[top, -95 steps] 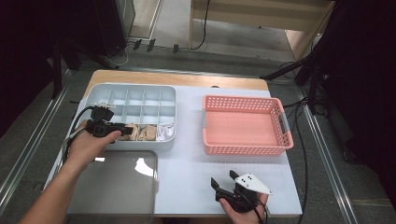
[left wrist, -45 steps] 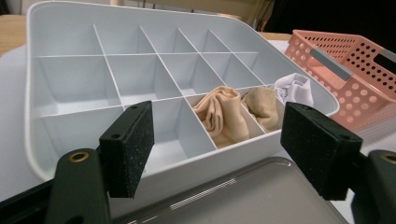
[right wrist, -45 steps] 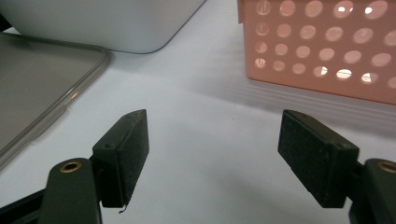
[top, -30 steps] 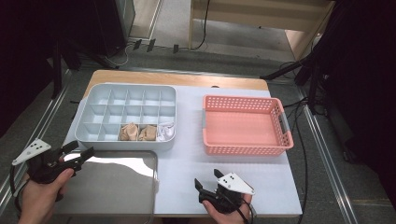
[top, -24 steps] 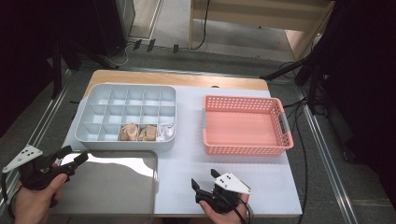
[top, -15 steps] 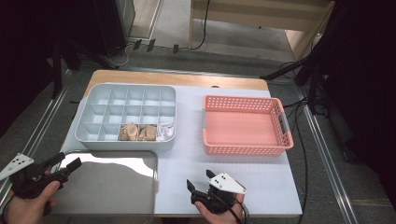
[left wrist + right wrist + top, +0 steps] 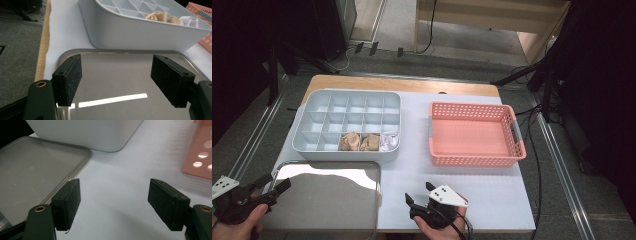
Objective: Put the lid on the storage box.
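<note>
A white-topped table (image 7: 492,192) stands on grey floor (image 7: 242,145); left gripper (image 7: 276,187) and right gripper (image 7: 413,205) spread wide, pinching nothing.

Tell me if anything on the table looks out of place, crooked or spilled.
Nothing stands out. The grey divided tray sits square, with two tan cloth bundles and a white one in its front compartments. The pink basket looks empty, and the steel tray lies flat with nothing spilled.
</note>
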Demonstrator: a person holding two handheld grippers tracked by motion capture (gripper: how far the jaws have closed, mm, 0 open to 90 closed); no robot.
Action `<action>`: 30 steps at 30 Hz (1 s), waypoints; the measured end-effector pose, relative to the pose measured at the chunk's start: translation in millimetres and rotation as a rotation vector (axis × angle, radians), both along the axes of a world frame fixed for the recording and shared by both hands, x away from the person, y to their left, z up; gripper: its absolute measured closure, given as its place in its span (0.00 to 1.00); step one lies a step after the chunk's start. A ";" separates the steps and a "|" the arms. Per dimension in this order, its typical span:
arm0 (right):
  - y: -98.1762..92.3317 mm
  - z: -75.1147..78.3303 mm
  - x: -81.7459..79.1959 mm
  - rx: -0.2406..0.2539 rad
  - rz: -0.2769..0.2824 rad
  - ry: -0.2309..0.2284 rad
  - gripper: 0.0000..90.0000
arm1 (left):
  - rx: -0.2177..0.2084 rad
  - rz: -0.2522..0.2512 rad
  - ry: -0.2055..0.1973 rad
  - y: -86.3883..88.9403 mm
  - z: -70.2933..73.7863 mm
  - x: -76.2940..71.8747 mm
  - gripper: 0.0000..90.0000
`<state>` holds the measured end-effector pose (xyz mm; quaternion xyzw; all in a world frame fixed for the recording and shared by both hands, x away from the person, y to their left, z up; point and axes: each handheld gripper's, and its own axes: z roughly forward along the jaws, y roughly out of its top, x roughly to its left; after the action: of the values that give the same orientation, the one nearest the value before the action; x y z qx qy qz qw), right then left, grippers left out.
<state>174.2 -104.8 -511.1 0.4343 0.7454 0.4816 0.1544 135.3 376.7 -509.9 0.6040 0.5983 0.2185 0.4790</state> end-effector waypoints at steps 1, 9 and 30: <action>1.8 -0.1 -0.5 0.003 0.001 0.007 0.30 | -0.001 0.004 0.001 1.0 -0.1 -1.9 0.29; 16.7 -4.5 -1.2 0.013 0.028 0.021 0.31 | 0.008 0.040 0.017 8.9 -4.7 -17.4 0.28; 58.1 -18.5 -4.3 0.034 0.084 0.098 0.51 | 0.079 0.077 0.089 17.3 -22.6 -37.8 0.27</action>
<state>169.9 -46.7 -529.5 0.4285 0.7612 0.4784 0.0900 97.5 394.0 -532.5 0.6081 0.6326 0.2333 0.4190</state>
